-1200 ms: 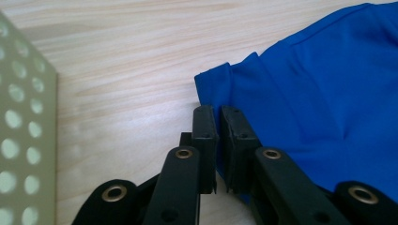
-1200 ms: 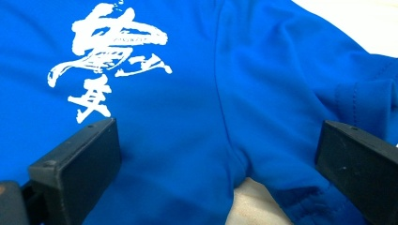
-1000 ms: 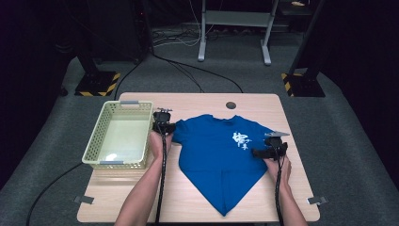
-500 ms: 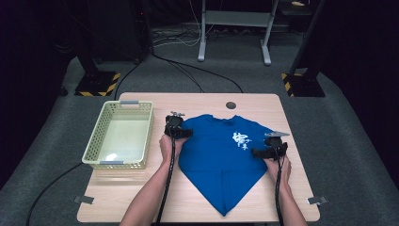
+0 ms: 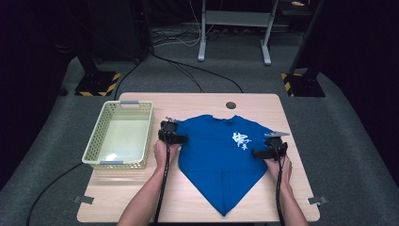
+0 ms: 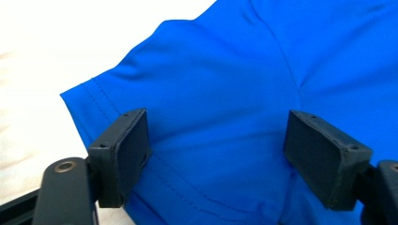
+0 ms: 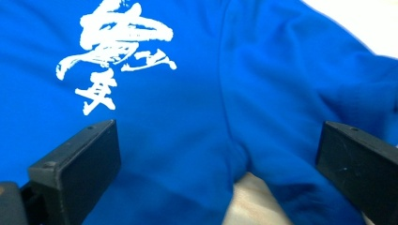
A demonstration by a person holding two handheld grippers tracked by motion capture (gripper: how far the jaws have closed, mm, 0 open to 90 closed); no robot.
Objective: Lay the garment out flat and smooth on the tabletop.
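At the left of the wooden table (image 5: 141, 197) stands a pale yellow basket (image 5: 92, 149), a mesh tray with grey handles at its near and far ends; its right wall lies just beside the left gripper (image 5: 175, 138). That gripper sits at the left sleeve of the blue T-shirt (image 5: 214, 155), held from the near side by the person's left hand (image 5: 164, 153). In the left gripper view its jaws stand wide apart, having just been opening, with the sleeve (image 6: 141, 93) spread flat under and between them — the pads press on nothing, so the cloth lies free. The sleeve's stitched hem runs across that view just past the left pad.

The T-shirt lies flat in the middle of the table, collar to the far side, its lower part folded in to a point that aims at the near edge. A white brush-stroke print (image 5: 241, 139) marks the chest toward the right.

At the shirt's right sleeve rests the right gripper (image 5: 258, 154), held by the right hand (image 5: 277, 165). In the right gripper view its jaws also stand wide — blue cloth (image 7: 263, 93) lies between them, rumpled, with a patch of bare wood (image 7: 248, 201) showing at the near edge. Whether the pads touch the cloth is hard to say, but they do not seem to clamp it.

Far on the table, a small dark round hole (image 5: 230, 105) sits beyond the collar.
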